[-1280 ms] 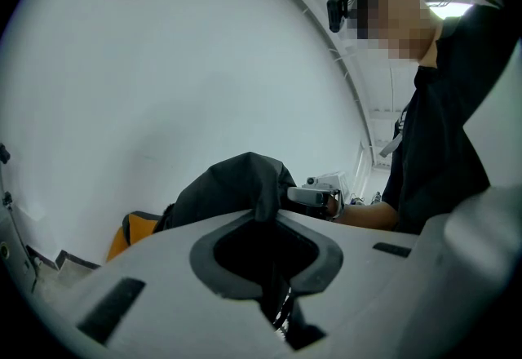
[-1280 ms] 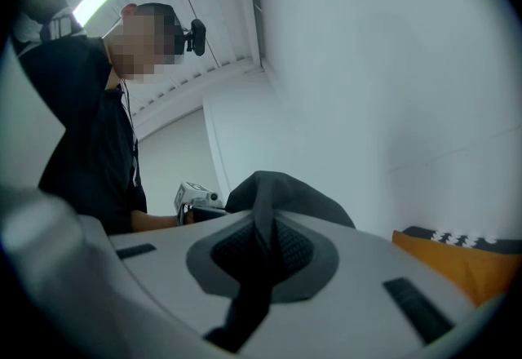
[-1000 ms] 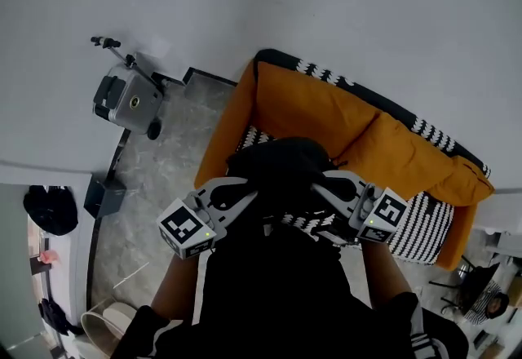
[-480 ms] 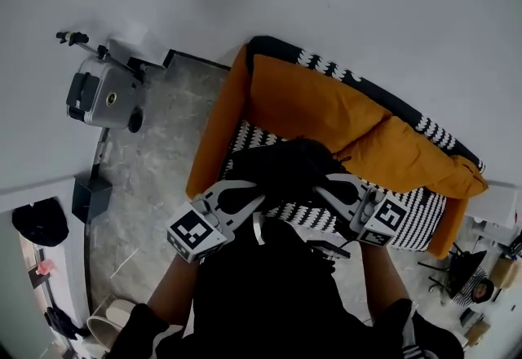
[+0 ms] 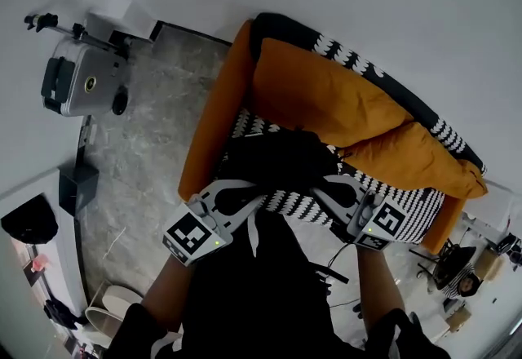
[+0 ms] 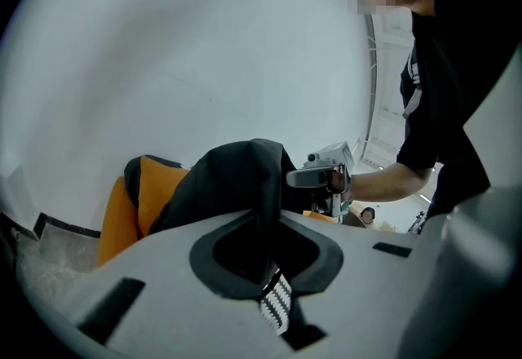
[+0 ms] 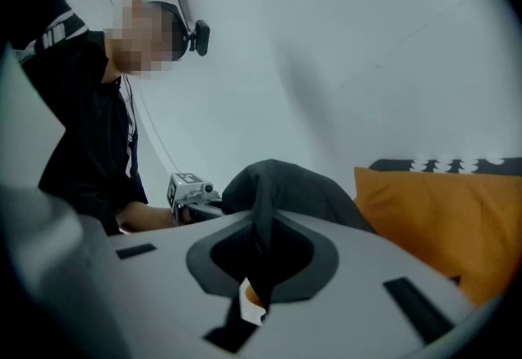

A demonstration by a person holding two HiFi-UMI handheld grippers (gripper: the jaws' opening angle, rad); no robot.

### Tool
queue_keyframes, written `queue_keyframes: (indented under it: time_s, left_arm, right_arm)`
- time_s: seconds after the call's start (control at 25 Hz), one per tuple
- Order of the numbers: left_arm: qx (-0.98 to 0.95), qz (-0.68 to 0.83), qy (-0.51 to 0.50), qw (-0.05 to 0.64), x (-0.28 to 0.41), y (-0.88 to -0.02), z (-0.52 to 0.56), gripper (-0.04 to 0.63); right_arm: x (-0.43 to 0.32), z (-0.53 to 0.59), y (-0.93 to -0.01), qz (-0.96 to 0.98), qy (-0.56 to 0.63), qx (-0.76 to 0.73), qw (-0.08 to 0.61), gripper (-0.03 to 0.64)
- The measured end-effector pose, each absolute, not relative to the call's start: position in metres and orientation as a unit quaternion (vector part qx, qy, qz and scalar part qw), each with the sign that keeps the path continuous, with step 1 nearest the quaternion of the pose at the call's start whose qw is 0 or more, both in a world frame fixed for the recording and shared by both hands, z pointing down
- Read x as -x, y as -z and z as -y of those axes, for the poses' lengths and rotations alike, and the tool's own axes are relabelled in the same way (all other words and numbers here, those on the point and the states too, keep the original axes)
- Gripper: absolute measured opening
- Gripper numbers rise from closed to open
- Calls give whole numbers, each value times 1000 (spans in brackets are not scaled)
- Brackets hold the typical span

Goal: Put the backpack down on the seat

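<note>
A black backpack hangs between my two grippers over the black-and-white patterned seat of an orange sofa. Whether its bottom touches the seat I cannot tell. My left gripper is shut on a fold of the backpack's black fabric, pinched in its jaws. On the other side my right gripper is shut on the pack's fabric too, which runs down through its jaws. Each gripper view shows the other gripper just beyond the pack.
Orange back cushions line the sofa against a white wall. A grey wheeled case and a small black box stand on the marbled floor to the sofa's left. Clutter sits past its right end.
Both grippers have come down together with the backpack, from in front of the cushions to low over the patterned seat. Both grips have stayed shut.
</note>
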State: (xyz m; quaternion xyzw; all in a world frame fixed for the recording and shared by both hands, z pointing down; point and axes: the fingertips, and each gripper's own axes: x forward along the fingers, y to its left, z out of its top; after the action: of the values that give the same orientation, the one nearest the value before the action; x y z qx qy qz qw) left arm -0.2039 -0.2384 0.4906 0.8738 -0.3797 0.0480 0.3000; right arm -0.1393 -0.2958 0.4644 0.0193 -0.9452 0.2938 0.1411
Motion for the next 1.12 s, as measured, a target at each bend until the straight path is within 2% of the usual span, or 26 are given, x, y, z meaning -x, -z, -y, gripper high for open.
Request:
queue_keyframes:
  time_s: [0.8,1.12]
  left_arm:
    - [-862,384,-38,329,243,-559,269,35]
    - [-874,369,-53,311,243,-569,297,35]
  right_arm:
    - [187,323,-544,945,-281,1,166,29]
    - [190,353,-555,949,-273,-5,155,29]
